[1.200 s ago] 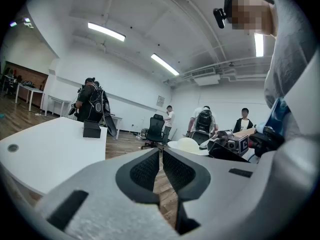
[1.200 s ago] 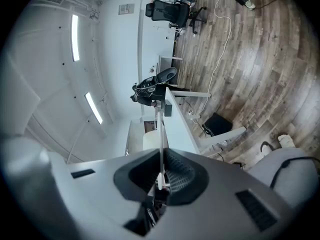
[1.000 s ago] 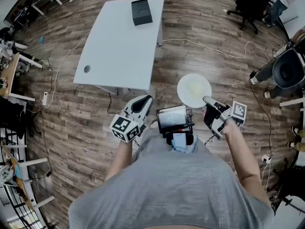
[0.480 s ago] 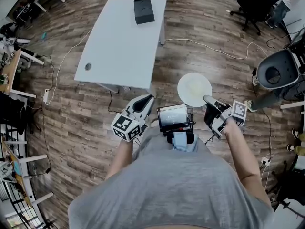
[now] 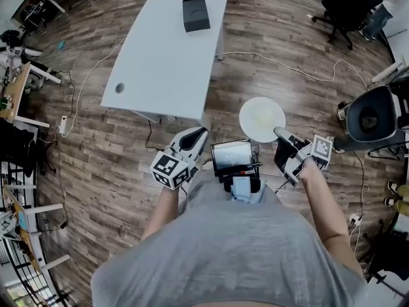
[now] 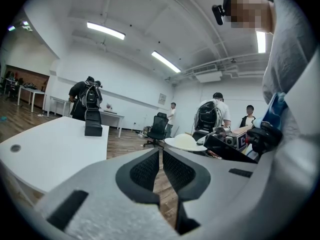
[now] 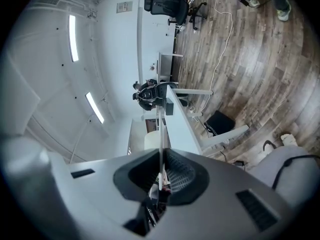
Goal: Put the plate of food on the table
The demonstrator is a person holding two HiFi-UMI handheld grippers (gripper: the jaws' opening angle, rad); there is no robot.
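Observation:
A white round plate (image 5: 262,120) with pale food on it hangs over the wooden floor, in front of my body. My right gripper (image 5: 281,135) is shut on its near rim. In the right gripper view the plate (image 7: 161,126) shows edge-on as a thin white line pinched between the pads of that gripper (image 7: 162,153). The white table (image 5: 166,50) stands ahead and to the left, apart from the plate. My left gripper (image 5: 200,133) hangs beside the plate, jaws together with nothing in them. From the left gripper (image 6: 161,152) the plate (image 6: 184,143) is seen to the right.
A black box (image 5: 195,13) stands at the table's far end, and a round grommet (image 5: 119,88) sits near its left edge. A white cable (image 5: 287,66) runs across the floor. A grey round chair (image 5: 369,117) and a black office chair (image 5: 348,5) are at the right. People (image 6: 217,115) stand at the back.
The head view has slid a little, so the table sits slightly higher and the grey chair at right has drifted down. Both grippers and the plate keep the same pose.

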